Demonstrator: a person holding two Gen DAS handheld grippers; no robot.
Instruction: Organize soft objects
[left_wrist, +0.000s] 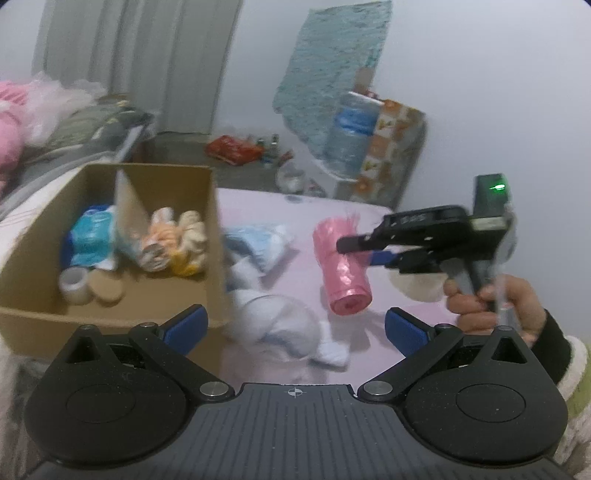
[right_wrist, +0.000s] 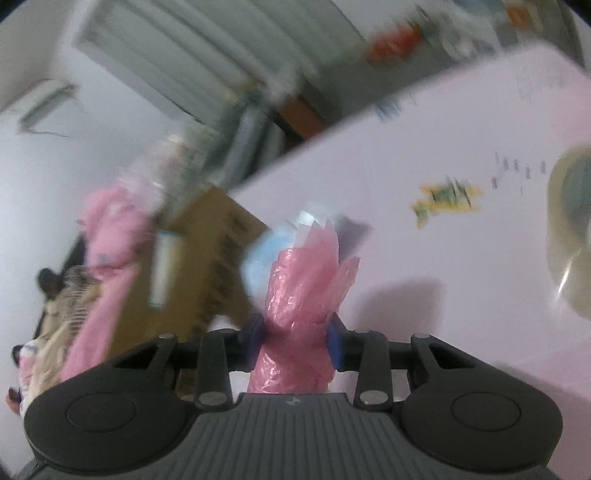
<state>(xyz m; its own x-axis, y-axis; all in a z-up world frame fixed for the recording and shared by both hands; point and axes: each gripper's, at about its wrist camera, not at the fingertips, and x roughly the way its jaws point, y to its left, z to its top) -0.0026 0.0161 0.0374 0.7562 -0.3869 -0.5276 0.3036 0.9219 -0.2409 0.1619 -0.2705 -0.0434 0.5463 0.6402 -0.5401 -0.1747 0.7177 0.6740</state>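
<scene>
My right jaws pinch the pink bag roll (right_wrist: 295, 314) at its middle; it feels light, soft and slippery.

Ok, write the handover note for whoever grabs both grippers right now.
Right gripper: blue pads pressed on the pink plastic bag roll, over the pink sheet.
Left gripper: open, empty, hovering above the white soft bundle.
Done: brown cardboard box already holds a blue pack and a cream-orange soft toy.
Left: box the pink roll, then the white bundle and the light blue packet beside the box.
</scene>
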